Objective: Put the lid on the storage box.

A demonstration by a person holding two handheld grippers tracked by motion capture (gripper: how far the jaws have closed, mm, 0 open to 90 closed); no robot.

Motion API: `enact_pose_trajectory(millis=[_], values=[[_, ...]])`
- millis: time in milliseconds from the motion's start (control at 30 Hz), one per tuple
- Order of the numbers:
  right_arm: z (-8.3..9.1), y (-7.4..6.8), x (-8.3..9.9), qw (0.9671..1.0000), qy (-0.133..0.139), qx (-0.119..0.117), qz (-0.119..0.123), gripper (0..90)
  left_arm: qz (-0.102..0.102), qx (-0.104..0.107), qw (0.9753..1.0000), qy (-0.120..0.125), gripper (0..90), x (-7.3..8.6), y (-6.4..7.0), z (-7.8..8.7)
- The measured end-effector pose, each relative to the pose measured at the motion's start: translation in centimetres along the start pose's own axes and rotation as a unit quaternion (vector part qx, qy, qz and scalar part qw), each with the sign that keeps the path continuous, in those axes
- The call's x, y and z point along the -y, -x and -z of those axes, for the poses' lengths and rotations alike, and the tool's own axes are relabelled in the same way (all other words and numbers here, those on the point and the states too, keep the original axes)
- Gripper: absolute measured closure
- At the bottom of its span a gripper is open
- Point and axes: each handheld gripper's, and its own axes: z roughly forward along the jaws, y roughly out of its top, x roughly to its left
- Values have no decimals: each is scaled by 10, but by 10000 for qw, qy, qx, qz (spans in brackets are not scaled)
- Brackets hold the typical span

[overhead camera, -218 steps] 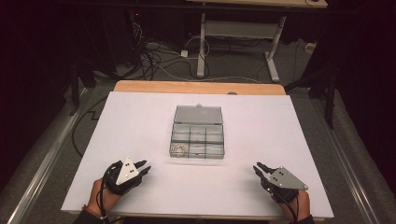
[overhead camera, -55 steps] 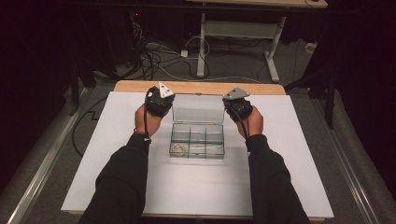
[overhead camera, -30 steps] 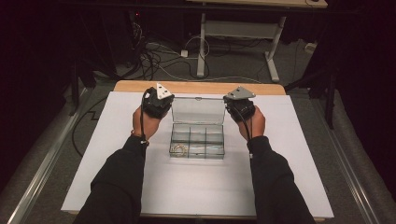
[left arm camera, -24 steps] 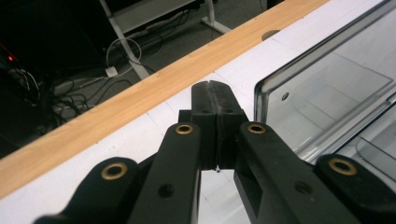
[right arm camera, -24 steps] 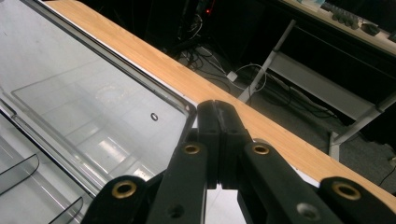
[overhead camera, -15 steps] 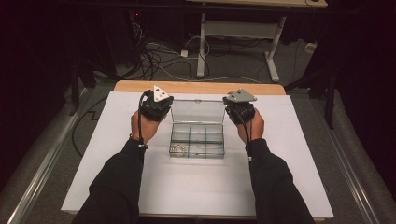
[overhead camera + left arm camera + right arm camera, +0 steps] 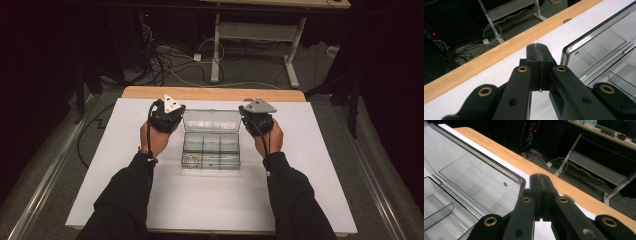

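Clear plastic compartment box (image 7: 211, 150) sits mid-bench on the white bench top (image 7: 125, 200), hinged lid (image 7: 211, 120) open and leaning toward the far edge. Left claw (image 7: 167, 116) and right claw (image 7: 256, 118), both clenched on nothing, flank the lid's two ends, probably to tip it shut. Box long axis runs left-right; lid opening faces the person.

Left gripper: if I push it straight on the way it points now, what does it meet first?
Probably the white table cover, then the wooden edge strip. The left gripper is shut, and the clear box lid lies off to its side, though depth is unclear.
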Motion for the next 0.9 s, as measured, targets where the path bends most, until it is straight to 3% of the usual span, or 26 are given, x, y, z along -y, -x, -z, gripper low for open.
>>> enact_pose_trajectory(millis=[267, 567, 900], values=[[2, -1, 1, 9999, 30, -48, -128, 900, -43, -4, 10000, 47, 870, 3, 2, 5], [7, -7, 5, 10000, 10, 51, 81, 900, -38, 3, 9999, 99, 870, 7, 5, 8], [11, -10, 9, 9998, 45, 114, 159, 900, 5, 21, 9999, 124, 870, 9, 8, 11]])
